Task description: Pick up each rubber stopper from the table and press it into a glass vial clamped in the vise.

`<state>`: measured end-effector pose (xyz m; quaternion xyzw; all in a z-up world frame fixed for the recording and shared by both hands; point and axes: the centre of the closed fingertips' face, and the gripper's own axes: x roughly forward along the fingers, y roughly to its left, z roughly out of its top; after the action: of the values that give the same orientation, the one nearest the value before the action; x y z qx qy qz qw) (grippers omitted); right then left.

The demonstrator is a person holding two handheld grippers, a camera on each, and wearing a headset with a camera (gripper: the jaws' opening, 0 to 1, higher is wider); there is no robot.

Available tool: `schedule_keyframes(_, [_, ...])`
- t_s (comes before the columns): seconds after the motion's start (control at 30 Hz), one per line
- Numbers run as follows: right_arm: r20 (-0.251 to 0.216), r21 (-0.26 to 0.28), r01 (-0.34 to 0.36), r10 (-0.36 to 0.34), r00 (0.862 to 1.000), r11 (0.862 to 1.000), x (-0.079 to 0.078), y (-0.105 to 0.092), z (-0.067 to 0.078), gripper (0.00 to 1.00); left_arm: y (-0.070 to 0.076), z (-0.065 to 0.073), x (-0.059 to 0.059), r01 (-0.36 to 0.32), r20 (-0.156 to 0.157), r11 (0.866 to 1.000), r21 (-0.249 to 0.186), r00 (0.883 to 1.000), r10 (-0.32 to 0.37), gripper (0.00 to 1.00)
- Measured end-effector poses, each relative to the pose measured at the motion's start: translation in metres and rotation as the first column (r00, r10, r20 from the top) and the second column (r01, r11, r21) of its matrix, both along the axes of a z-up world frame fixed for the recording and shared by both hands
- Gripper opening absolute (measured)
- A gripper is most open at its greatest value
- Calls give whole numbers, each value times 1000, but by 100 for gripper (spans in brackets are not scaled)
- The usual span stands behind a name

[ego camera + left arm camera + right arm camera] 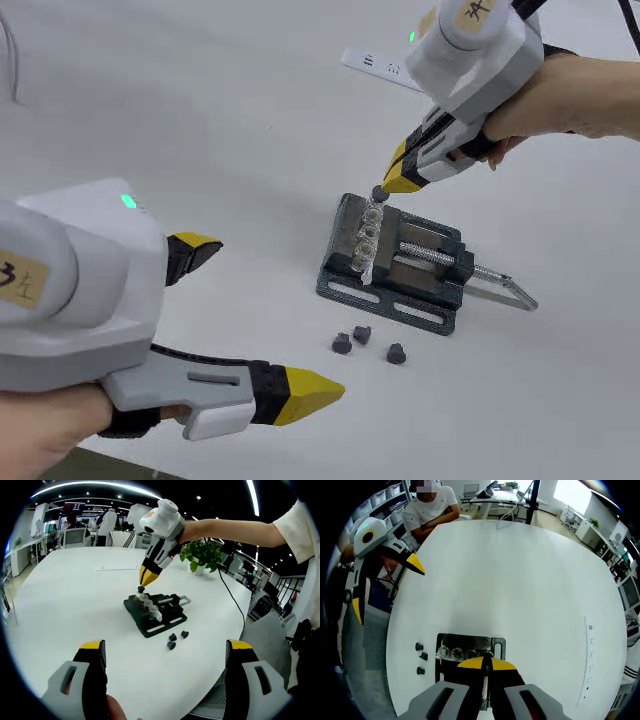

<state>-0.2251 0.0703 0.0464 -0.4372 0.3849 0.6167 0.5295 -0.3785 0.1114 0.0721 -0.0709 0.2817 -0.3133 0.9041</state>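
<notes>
A black vise (440, 262) (165, 618) (446, 641) holds a row of glass vials (366, 242) (148, 604) (455, 653). My right gripper (398, 184) (146, 579) (486, 662) is shut on a dark rubber stopper (380, 193) (141, 588), which sits just above the far vial of the row. In the right gripper view the jaws hide that stopper. Three loose stoppers (362, 334) (171, 637) (423, 656) lie on the white table in front of the vise. My left gripper (255, 318) (166, 646) stands wide open with nothing in it, well short of them.
The vise's handle (505, 287) sticks out to the right. A white printed strip (375, 63) (588, 660) lies beyond the vise. A person (431, 511) sits at the table's far edge. A potted plant (201, 556) stands behind the table.
</notes>
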Motion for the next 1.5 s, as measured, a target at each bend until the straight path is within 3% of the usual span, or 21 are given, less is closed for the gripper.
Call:
schedule_keyframes(0.5, [-3,-26,-19,18,1000,999,2,0,-8,0,-7,-6,0,5,-11,1000,-12,1000,-5,99])
schedule_keyframes(0.8, [3,-119,-77,78,997,990,3,-5,-9,0,-6,-8,2,-6,-20,1000,-19,1000,5,99])
schedule_keyframes(0.9, [5,-128,-81,83,997,988,7,-4,-11,0,-6,-10,3,-8,-26,1000,-21,1000,8,99])
schedule_keyframes(1.17, [-42,-113,-39,35,999,993,3,-6,-11,0,-4,-11,7,-3,-31,1000,-23,1000,2,99])
schedule_keyframes(1.3, [-33,-124,-54,50,998,991,-1,-5,-10,0,-5,-12,9,-3,-34,1000,-26,999,2,99])
schedule_keyframes(1.5, [-40,-152,-17,11,999,988,-1,-3,-11,0,-6,-15,10,1,-41,999,-33,999,-2,99])
